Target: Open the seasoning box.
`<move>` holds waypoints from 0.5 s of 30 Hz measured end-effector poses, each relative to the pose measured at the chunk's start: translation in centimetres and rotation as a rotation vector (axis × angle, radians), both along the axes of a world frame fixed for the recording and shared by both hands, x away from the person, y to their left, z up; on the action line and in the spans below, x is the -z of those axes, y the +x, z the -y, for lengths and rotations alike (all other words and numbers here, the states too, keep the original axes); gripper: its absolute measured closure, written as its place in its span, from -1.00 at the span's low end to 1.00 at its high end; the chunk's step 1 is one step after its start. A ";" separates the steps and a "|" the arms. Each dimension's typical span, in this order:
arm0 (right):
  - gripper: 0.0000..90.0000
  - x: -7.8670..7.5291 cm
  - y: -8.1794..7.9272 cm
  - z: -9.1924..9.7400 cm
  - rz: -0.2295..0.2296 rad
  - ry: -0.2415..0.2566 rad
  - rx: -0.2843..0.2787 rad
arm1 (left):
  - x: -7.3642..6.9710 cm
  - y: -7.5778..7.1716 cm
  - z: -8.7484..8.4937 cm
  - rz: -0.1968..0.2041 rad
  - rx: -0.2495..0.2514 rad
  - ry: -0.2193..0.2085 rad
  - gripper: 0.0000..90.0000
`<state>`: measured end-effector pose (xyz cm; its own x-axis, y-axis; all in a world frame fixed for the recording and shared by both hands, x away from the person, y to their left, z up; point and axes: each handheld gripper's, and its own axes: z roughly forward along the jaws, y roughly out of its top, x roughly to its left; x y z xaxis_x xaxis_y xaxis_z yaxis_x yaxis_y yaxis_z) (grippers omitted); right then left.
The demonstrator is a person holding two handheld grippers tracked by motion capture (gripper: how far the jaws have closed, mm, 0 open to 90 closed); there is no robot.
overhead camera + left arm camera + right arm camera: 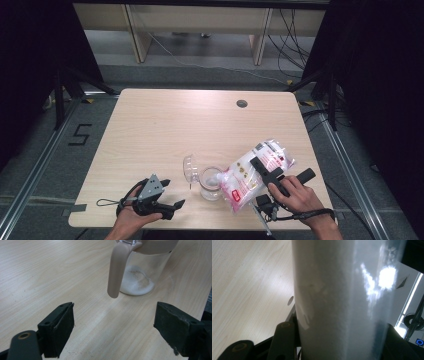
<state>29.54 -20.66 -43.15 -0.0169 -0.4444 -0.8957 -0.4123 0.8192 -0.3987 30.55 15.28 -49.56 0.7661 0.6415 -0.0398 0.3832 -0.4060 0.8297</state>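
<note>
My right gripper (263, 167) is shut on a clear plastic bag of white powder (250, 175), held tilted with its lower end over the mouth of a clear jar (211, 184). The bag (342, 300) rises between the jaws in the right gripper view. The jar (142, 272) has a little white powder at its bottom, and a beige lid arm (117, 270) hangs down its side. Its clear flip lid (190, 170) stands open to the left. My left gripper (171, 194) rests open near the table's front edge, left of the jar, with nothing between its fingers (58, 327).
The wooden table (165, 125) has a round cable hole (242, 103) near its far edge. Cables run across the floor behind the table. Dark curtains and stands flank both sides.
</note>
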 end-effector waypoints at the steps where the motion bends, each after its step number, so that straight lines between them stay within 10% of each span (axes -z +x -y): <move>1: 0.26 0.0 0.0 0.0 0.000 0.000 0.000 | 0.0 0.0 0.0 0.000 0.000 0.000 -0.64; 15: 0.27 -0.1 -0.1 -0.1 0.008 -0.007 -0.014 | 0.0 0.0 0.0 0.002 0.002 0.000 -0.64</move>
<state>29.48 -20.56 -43.09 -0.0038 -0.4506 -0.8927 -0.4205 0.8107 -0.4074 30.55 15.29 -49.55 0.7673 0.6402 -0.0383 0.3806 -0.4064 0.8307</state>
